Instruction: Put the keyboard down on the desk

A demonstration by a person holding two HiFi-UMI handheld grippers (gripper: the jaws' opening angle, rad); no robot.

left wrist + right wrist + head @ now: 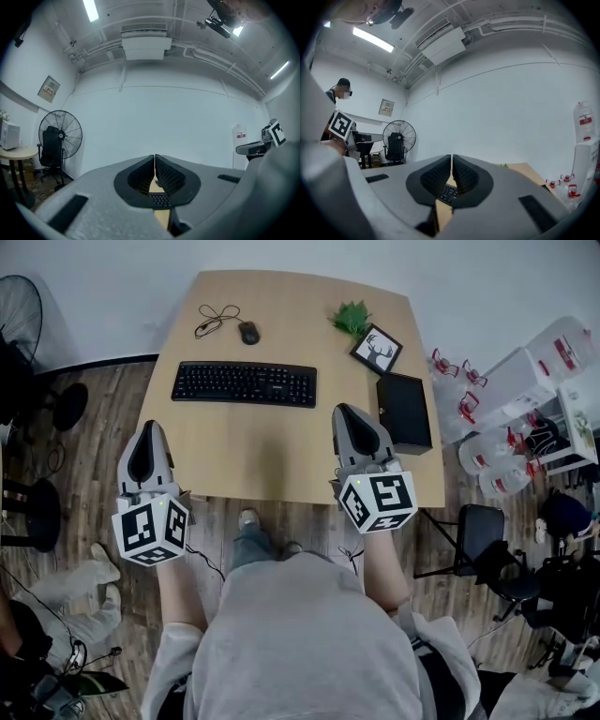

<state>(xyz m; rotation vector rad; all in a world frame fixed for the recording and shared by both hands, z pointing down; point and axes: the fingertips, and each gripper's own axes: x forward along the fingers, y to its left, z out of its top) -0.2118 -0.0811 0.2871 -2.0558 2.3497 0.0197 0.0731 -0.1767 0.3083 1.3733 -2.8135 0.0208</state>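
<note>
A black keyboard [245,383] lies flat on the light wooden desk [253,460], toward its far side. Both grippers hang nearer to me than the keyboard and touch nothing. My left gripper [150,434] is at the desk's left front edge, its jaws shut and empty. My right gripper [351,420] is over the desk's right front part, also shut and empty. In the left gripper view a bit of the keyboard [160,200] shows through the gap under the closed jaws; the right gripper view shows the keyboard [448,192] the same way.
Behind the keyboard lie a black mouse [248,332] and a coiled cable [215,318]. A small green plant [352,318], a framed deer picture [376,349] and a black box [404,412] stand on the desk's right side. A fan [19,317] is at the left, a chair [478,531] at the right.
</note>
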